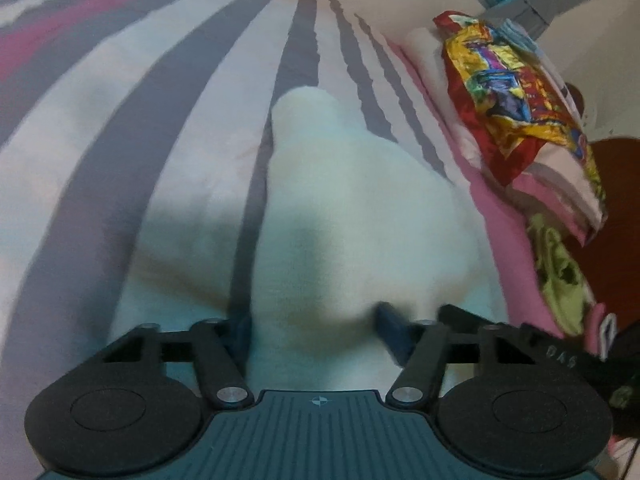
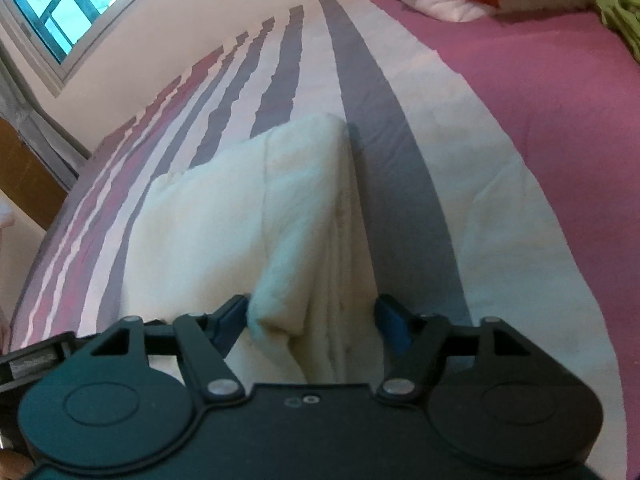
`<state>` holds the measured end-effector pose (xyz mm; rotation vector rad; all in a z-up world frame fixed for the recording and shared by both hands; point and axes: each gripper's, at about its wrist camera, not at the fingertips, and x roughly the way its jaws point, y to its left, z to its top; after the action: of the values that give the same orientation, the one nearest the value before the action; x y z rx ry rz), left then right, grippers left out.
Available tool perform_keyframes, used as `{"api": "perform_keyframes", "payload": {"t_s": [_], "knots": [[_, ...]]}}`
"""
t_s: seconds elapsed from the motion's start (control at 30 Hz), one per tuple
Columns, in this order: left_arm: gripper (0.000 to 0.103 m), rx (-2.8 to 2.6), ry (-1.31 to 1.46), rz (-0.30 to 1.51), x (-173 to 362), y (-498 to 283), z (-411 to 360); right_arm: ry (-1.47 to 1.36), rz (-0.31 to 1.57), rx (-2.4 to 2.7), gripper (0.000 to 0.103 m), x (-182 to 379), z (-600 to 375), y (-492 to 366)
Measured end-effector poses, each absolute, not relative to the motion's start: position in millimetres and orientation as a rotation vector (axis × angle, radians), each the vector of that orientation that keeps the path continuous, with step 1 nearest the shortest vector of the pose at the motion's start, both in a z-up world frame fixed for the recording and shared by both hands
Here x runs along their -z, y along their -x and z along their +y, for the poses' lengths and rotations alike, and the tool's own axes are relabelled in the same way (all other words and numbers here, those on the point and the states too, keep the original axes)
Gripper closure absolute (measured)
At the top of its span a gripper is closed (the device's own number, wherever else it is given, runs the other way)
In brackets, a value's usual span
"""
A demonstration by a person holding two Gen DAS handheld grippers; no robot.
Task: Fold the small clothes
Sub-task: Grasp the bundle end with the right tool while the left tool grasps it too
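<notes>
- Blue fingers point(image 2: 390, 320) of the right gripper point(image 2: 312, 316) stand spread either side of a bunched corner of the cream cloth point(image 2: 240, 208); only the left one looks to touch it, so no firm pinch shows
- The left gripper point(image 1: 316, 328) straddles the same cloth point(image 1: 352, 208), its fingers point(image 1: 390, 322) spread with fabric between them; blur hides whether they press
- The cloth lies partly folded on the striped bed cover point(image 2: 360, 92), well short of the pillow point(image 1: 516, 92) at the bed's head
- Judged best practice: close both pairs on all layers at matching corners, lift evenly, and lay edge squarely onto edge
</notes>
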<state>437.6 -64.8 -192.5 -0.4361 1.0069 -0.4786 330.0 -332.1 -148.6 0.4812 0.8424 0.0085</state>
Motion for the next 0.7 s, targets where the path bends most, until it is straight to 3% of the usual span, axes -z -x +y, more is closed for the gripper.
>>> {"api": "perform_keyframes", "payload": {"t_s": [0.03, 0.13, 0.17, 0.2, 0.23, 0.4, 0.5, 0.53, 0.57, 0.7], "knots": [[0.042, 0.473, 0.446, 1.008, 193.0, -438.1, -65.6, -0.483, 0.839, -0.012, 0.036, 149.3, -331.6, -329.8], [0.043, 0.483, 0.459, 1.01, 192.9, -437.8, -65.0, -0.507, 0.84, -0.042, 0.052, 149.4, -331.2, -331.1], [0.043, 0.491, 0.457, 1.012, 193.9, -438.6, -64.7, -0.495, 0.831, -0.033, 0.053, 146.2, -331.1, -329.9], [0.043, 0.497, 0.451, 1.013, 194.8, -439.3, -64.3, -0.464, 0.816, -0.022, 0.05, 142.7, -332.0, -329.5], [0.043, 0.503, 0.445, 1.013, 195.4, -440.3, -65.4, -0.431, 0.802, 0.0, 0.035, 141.4, -331.5, -328.1], [0.042, 0.492, 0.413, 1.0, 195.5, -438.6, -74.2, -0.463, 0.803, -0.002, 0.029, 150.8, -336.0, -330.7], [0.048, 0.483, 0.417, 1.004, 192.4, -435.9, -71.6, -0.489, 0.809, -0.028, 0.035, 152.0, -333.6, -330.3], [0.056, 0.486, 0.424, 1.012, 190.3, -434.7, -71.5, -0.517, 0.815, -0.059, 0.057, 151.3, -331.5, -329.8], [0.059, 0.495, 0.418, 1.015, 188.0, -433.3, -73.1, -0.54, 0.818, -0.067, 0.062, 150.3, -330.9, -329.6], [0.059, 0.499, 0.418, 1.012, 192.0, -434.4, -74.6, -0.579, 0.817, -0.074, 0.061, 153.4, -337.4, -333.6]]}}
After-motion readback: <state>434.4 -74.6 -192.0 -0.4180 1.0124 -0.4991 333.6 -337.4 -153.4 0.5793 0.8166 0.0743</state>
